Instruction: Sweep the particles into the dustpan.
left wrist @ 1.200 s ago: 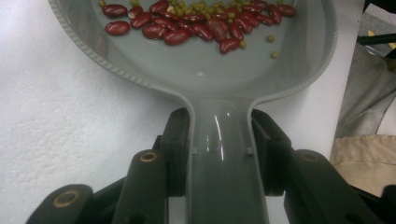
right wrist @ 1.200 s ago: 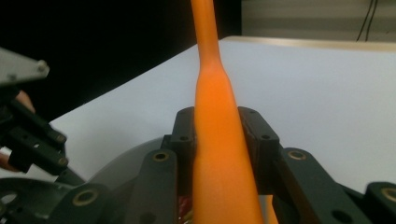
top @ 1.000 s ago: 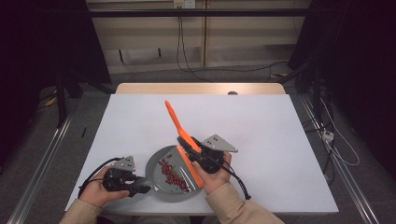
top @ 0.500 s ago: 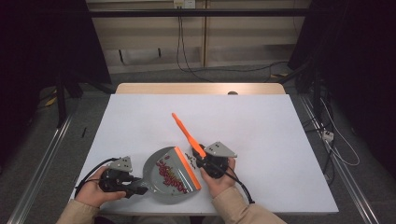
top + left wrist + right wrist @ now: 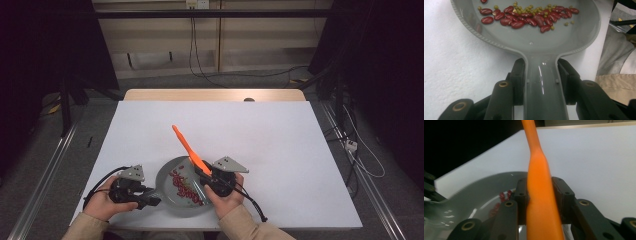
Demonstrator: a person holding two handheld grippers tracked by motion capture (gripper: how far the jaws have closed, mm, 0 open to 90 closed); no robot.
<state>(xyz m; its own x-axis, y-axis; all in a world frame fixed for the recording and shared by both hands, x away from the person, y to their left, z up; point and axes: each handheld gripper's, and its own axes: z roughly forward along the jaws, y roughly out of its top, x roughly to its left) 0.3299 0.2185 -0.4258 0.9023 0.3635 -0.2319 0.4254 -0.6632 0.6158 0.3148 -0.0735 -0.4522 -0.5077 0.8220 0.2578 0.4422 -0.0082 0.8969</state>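
Note:
A grey pan (image 5: 172, 204) lies on the white table (image 5: 280, 150) near its front edge, with red beans (image 5: 181, 186) spread across it. My left gripper (image 5: 154, 201) is shut on the pan's handle (image 5: 541, 82); in the left gripper view (image 5: 541, 67) both pads press the handle, and red beans (image 5: 524, 20) and small green beans (image 5: 531, 10) lie beyond. My right gripper (image 5: 204, 176) hangs over the pan's right side, shut on an orange spatula (image 5: 187, 147) whose handle slants up and back to the left. The right gripper view (image 5: 540, 187) has the spatula (image 5: 541, 182) pinched between the jaws above the pan (image 5: 474, 197).
The table's front edge lies just below both hands. A wooden strip (image 5: 210, 95) borders the far side. Cables (image 5: 250, 202) trail from the grippers toward the person. Dark floor and metal rails (image 5: 45, 170) flank the table.
The right hand has sunk toward the pan and come nearer the front edge, carrying the spatula down. The spatula's free end now sits lower. The left gripper and the pan have stayed put.

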